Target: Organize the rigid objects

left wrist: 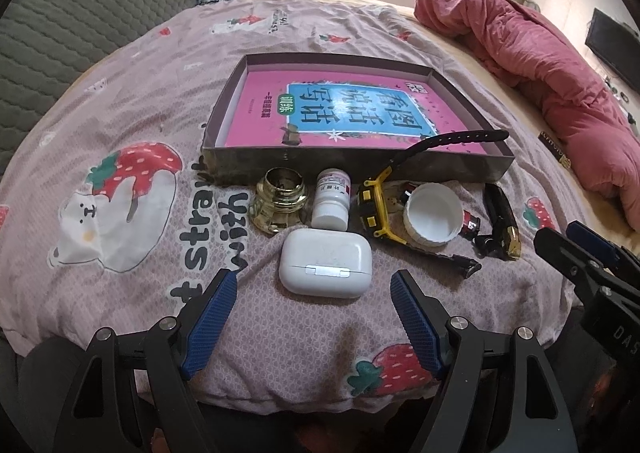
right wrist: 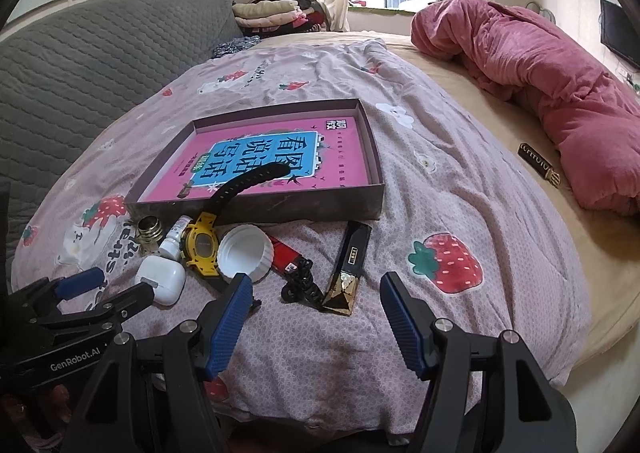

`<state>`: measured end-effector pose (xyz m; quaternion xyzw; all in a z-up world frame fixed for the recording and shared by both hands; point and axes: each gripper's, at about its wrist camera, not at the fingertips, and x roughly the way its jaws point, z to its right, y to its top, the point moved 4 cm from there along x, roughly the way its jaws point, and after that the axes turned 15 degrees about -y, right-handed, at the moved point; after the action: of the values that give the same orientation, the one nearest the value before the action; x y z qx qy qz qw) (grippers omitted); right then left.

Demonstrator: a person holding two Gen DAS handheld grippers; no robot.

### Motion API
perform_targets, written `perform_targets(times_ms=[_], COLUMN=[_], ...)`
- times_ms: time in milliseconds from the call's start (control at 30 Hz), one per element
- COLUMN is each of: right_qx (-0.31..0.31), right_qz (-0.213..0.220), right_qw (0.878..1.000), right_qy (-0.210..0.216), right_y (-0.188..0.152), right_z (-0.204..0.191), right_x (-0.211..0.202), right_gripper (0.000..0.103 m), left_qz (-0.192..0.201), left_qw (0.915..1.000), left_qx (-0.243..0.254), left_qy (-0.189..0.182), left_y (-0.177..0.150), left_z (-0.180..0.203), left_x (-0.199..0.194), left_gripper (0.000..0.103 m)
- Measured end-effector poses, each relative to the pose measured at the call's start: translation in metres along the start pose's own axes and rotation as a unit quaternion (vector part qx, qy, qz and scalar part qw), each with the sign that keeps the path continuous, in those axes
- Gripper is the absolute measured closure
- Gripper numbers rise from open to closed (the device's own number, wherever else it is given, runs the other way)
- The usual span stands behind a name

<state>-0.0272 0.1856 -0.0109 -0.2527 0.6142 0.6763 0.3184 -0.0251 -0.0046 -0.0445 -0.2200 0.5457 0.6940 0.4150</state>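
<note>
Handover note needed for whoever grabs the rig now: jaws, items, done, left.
Left gripper: jaws open, empty, lined up just short of the white earbuds case.
Right gripper: jaws open, empty, nearest the black-and-gold rectangular case.
Shallow grey cardboard box holds only a pink book; the yellow watch lies outside with its black strap resting over the box's front wall.
Lying on the bedspread in front of the box: gold-rimmed glass jar, small white pill bottle, white plastic lid, red lighter.
Done: nothing boxed.
Left: every loose item.
</note>
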Motion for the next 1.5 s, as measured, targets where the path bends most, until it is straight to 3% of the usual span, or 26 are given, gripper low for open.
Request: perform_targets(times_ms=[400,700,1067,1300,1500], right_qx=[0.023,0.042,0.025,0.031,0.012], right_qz=[-0.015,-0.029,-0.063,-0.069,-0.058], right_qw=[1.0,0.998,0.997,0.997,0.998], right_qy=[-0.004,-0.033,-0.039,-0.033,-0.036], right_y=[-0.002,0.0,0.0,0.001,0.002], right_z=[0.017,0.033,0.016,0.013,0.005], right_x=[0.015,0.037,0.076,0.088,0.092], right_gripper=[0.037,0.037,0.037,0.051,0.06], left_qz=[-0.028,-0.04,-0.035,-0.029,-0.028], left_qw=[0.9995,0.999,0.9987,0.9989,0.9991], left_qx=[-0.01,-0.02,-0.032,-0.03,-0.019], left_qy=[-0.004,-0.004,-0.02,-0.021,-0.025], left_y=[-0.004,-0.001,0.004,0.006,0.007], left_z=[-0.007,-0.013,-0.021,-0.02,-0.018], left_x=[0.023,0.04,0.049,0.053,0.057], left_gripper=[0.023,0.023,0.023,0.024,0.031])
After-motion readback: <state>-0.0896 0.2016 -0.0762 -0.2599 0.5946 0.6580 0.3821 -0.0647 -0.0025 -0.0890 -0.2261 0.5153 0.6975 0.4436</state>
